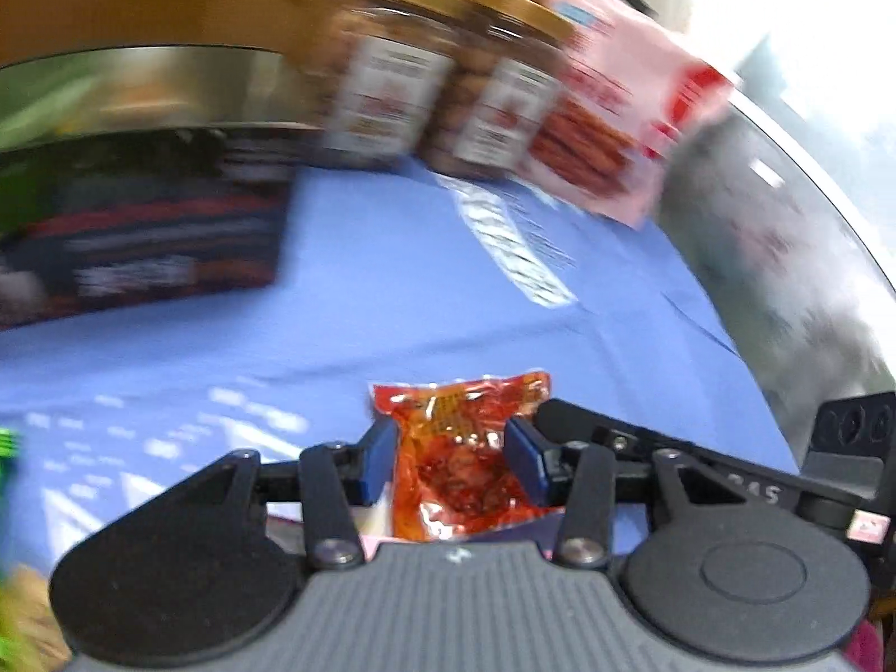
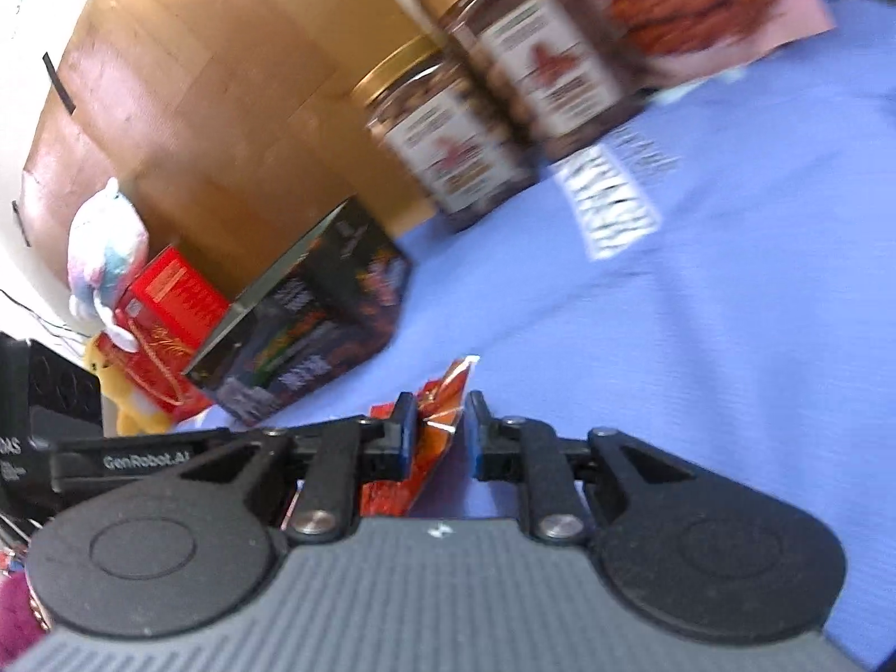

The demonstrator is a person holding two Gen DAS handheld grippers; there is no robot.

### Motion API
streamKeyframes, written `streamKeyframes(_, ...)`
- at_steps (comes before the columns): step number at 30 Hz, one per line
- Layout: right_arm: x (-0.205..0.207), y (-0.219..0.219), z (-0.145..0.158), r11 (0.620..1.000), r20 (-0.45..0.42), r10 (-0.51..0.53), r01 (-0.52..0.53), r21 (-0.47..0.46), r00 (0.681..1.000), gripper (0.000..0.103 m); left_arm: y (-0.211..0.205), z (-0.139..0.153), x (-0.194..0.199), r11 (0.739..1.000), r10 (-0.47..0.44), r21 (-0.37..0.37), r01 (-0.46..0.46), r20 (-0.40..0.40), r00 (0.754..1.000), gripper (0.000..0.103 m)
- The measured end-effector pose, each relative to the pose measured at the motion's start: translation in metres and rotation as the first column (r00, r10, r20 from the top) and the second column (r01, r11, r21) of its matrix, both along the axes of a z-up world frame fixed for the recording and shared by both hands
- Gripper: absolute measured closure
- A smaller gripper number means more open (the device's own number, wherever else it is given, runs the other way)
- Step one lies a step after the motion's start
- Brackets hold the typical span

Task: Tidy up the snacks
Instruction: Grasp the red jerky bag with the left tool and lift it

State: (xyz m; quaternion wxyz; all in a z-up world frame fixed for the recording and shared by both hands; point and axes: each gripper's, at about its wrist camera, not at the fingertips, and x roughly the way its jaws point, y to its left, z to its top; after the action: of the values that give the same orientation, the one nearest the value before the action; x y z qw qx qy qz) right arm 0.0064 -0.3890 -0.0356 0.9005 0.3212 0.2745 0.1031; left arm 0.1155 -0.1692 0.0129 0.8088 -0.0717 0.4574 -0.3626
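My left gripper (image 1: pixel 452 456) is shut on a red-orange snack packet (image 1: pixel 459 465), held flat between its blue pads above the blue cloth (image 1: pixel 392 291). My right gripper (image 2: pixel 439 437) is shut on a red-orange snack packet (image 2: pixel 442 409), seen edge-on between its pads. Two gold-lidded jars (image 1: pixel 392 73) stand at the back, also in the right wrist view (image 2: pixel 448 140). A pink bag of red sticks (image 1: pixel 605 129) leans beside them, also in the right wrist view (image 2: pixel 689 5). A dark snack box (image 1: pixel 140 235) stands at the left, also in the right wrist view (image 2: pixel 319 313).
A red box (image 2: pixel 168 302) and plush toys (image 2: pixel 106 246) sit beyond the dark box. Wooden floor (image 2: pixel 213 112) lies past the cloth's edge. Printed white marks (image 1: pixel 515 246) run across the cloth. Something green (image 1: pixel 8 448) is at the left edge.
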Motion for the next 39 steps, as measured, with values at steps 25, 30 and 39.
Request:
streamKeyframes(25,-0.055,0.042,-0.002,0.811,0.114,0.091,-0.007,-0.585,0.989,0.071,-0.026,0.002,-0.039,0.997,-0.071,-0.039,0.071,-0.012,0.997,0.067)
streamKeyframes(30,-0.065,0.055,0.009,0.818,0.175,0.068,0.045,-0.574,0.982,0.095,-0.019,0.013,-0.042,0.993,-0.082,-0.090,0.082,0.004,0.997,0.071)
streamKeyframes(39,-0.045,0.048,0.014,0.860,0.117,0.112,-0.037,-0.509,0.987,0.093,-0.010,-0.001,-0.025,0.995,-0.046,-0.093,0.040,-0.061,0.997,0.074)
